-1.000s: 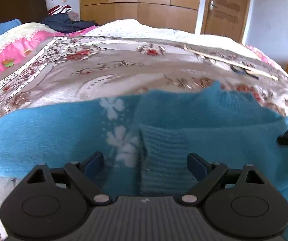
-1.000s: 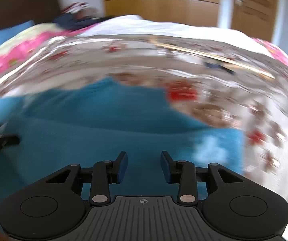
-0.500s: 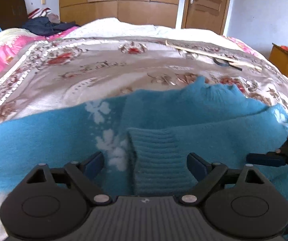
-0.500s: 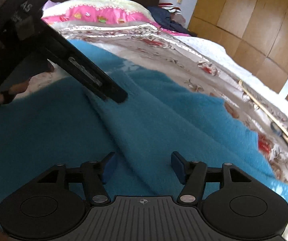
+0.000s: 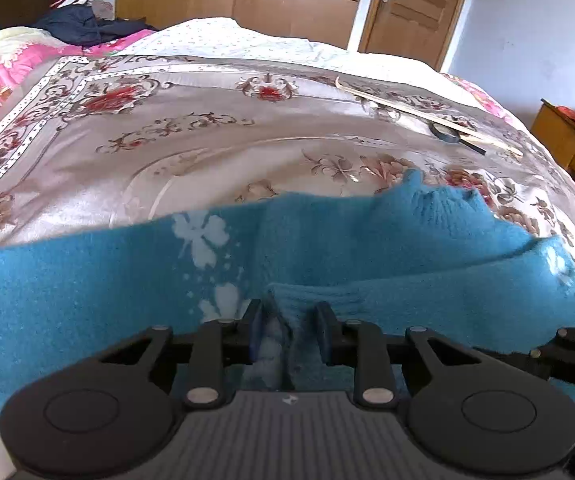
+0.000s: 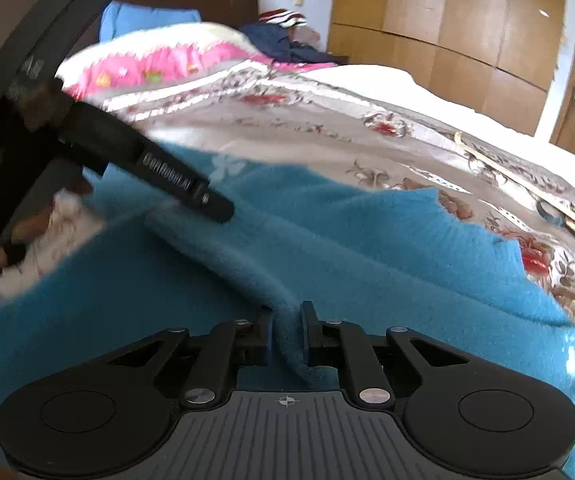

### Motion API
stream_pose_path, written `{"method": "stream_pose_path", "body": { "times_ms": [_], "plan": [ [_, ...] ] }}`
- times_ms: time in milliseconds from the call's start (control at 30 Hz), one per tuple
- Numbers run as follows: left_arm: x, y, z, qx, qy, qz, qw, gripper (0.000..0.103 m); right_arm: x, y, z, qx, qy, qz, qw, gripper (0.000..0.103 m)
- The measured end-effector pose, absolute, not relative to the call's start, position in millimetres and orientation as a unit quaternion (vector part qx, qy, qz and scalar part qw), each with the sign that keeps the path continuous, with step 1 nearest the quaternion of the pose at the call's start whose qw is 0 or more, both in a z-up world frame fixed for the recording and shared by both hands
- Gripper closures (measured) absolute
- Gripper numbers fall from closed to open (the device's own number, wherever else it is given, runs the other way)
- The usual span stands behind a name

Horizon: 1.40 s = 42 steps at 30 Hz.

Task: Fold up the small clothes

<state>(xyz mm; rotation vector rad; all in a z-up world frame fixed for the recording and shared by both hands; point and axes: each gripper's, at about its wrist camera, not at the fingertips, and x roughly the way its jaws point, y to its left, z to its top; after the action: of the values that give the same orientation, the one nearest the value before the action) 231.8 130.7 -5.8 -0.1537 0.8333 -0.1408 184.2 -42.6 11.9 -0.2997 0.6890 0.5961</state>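
Now both tongs closing in on the blue sweater [image 5: 367, 248], spread across the floral bedspread [image 5: 207, 128] of the bed. Left tongs [image 5: 287, 330] just drawn together, pinching a bunched ribbed cuff of the sweater between the pads. Right tongs [image 6: 287, 332] likewise just narrowed, pressed on a raised ridge of blue knit running up toward the other tool. Seen from the right wrist view, left finger tip resting on the sweater near its white flower print. Beyond the sweater, a long wooden stick [image 5: 427, 116] and a small dark round thing [image 5: 445, 133] lying on the bedspread, well apart.
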Motion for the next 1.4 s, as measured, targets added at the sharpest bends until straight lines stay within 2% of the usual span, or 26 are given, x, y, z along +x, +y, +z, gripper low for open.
{"method": "stream_pose_path", "body": {
  "times_ms": [100, 167, 267, 300, 367, 400, 433, 633, 800, 933, 1200, 1400],
  "plan": [
    [233, 138, -5, -0.097, 0.407, -0.081, 0.905, 0.064, 188, -44, 10, -0.134, 0.338, 0.287, 0.886, 0.090],
    [237, 141, -8, -0.109, 0.414, -0.086, 0.900, 0.055, 189, -46, 7, -0.124, 0.346, 0.286, 0.885, 0.090],
    [241, 135, -13, -0.098, 0.419, -0.084, 0.899, 0.052, 185, -47, 7, -0.118, 0.346, 0.283, 0.887, 0.090],
    [240, 131, -13, -0.086, 0.414, -0.082, 0.902, 0.053, 184, -47, 8, -0.116, 0.346, 0.282, 0.887, 0.090],
    [237, 124, -7, -0.057, 0.402, -0.075, 0.911, 0.068, 185, -47, 10, -0.112, 0.345, 0.281, 0.889, 0.090],
    [236, 123, -3, -0.049, 0.395, -0.073, 0.914, 0.072, 185, -47, 13, -0.108, 0.344, 0.281, 0.890, 0.090],
    [235, 124, 2, -0.048, 0.385, -0.076, 0.919, 0.082, 185, -47, 16, -0.099, 0.343, 0.281, 0.891, 0.090],
    [236, 136, 22, -0.048, 0.352, -0.076, 0.932, 0.083, 182, -38, 30, -0.068, 0.318, 0.290, 0.900, 0.090],
    [241, 139, 2, -0.021, 0.365, -0.038, 0.930, 0.083, 190, -16, 0, -0.063, 0.352, 0.292, 0.887, 0.090],
    [240, 134, -6, 0.006, 0.365, -0.021, 0.931, 0.082, 188, -9, -11, -0.079, 0.347, 0.293, 0.887, 0.089],
    [220, 101, 38, -0.008, 0.286, -0.088, 0.954, 0.081, 195, -24, -7, -0.027, 0.358, 0.306, 0.882, 0.088],
    [252, 76, -14, -0.002, 0.386, -0.115, 0.915, 0.081, 190, -29, -6, -0.029, 0.352, 0.318, 0.880, 0.086]
  ]
}}
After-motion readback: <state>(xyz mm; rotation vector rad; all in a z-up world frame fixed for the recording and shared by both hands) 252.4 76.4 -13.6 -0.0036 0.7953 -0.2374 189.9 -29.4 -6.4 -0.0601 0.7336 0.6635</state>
